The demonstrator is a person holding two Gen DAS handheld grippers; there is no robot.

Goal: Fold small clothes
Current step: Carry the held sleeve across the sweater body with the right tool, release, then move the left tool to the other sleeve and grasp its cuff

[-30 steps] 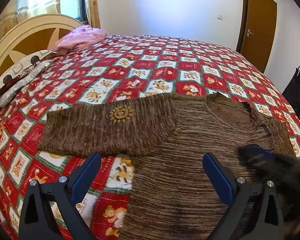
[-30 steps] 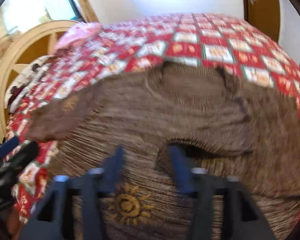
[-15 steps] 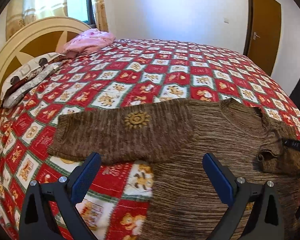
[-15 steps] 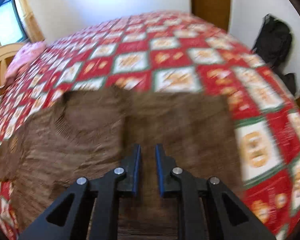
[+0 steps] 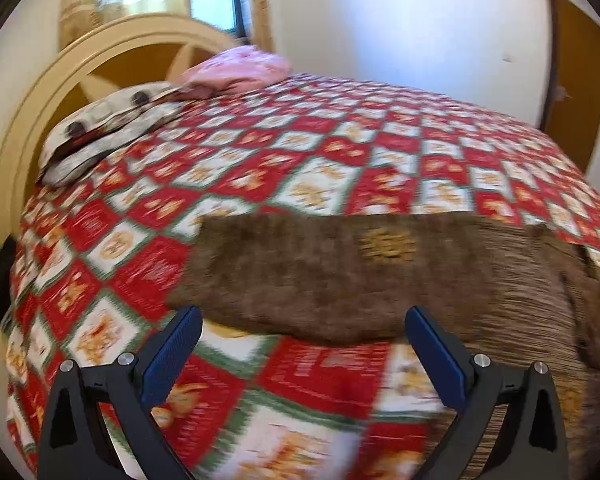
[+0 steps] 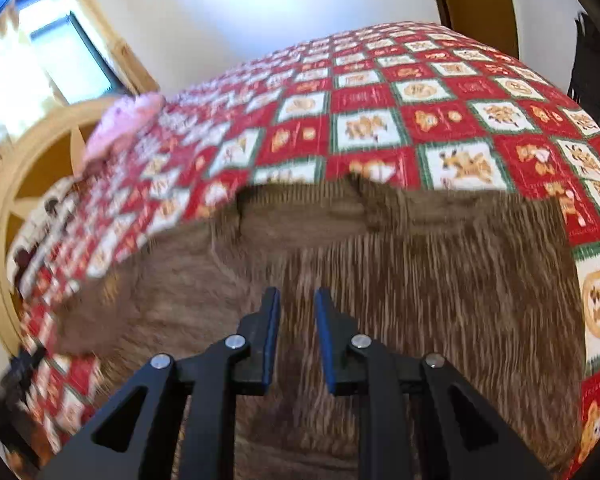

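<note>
A brown knit sweater (image 5: 480, 280) lies flat on the red and white patchwork quilt (image 5: 300, 184). Its left sleeve (image 5: 300, 272), with a yellow sun motif (image 5: 386, 244), stretches out to the left. My left gripper (image 5: 303, 314) hangs open and wide over that sleeve's near edge, holding nothing. In the right wrist view the sweater's body (image 6: 440, 280) and neckline (image 6: 300, 208) fill the middle. My right gripper (image 6: 297, 294) hovers over the chest. Its jaws stand a narrow gap apart and are opening, with nothing between them. The right sleeve looks folded in over the body, but blur hides its edges.
A pink garment (image 5: 240, 68) and a patterned pillow (image 5: 108, 128) lie by the curved wooden headboard (image 5: 40, 120) at the far left. A brown door (image 5: 576, 80) stands at the back right. A black bag (image 6: 592, 60) sits beside the bed.
My left gripper has slid left along the outstretched sleeve, still open. My right gripper narrowed its jaws, swung right and back left over the sweater's body, and now shows a slightly wider gap.
</note>
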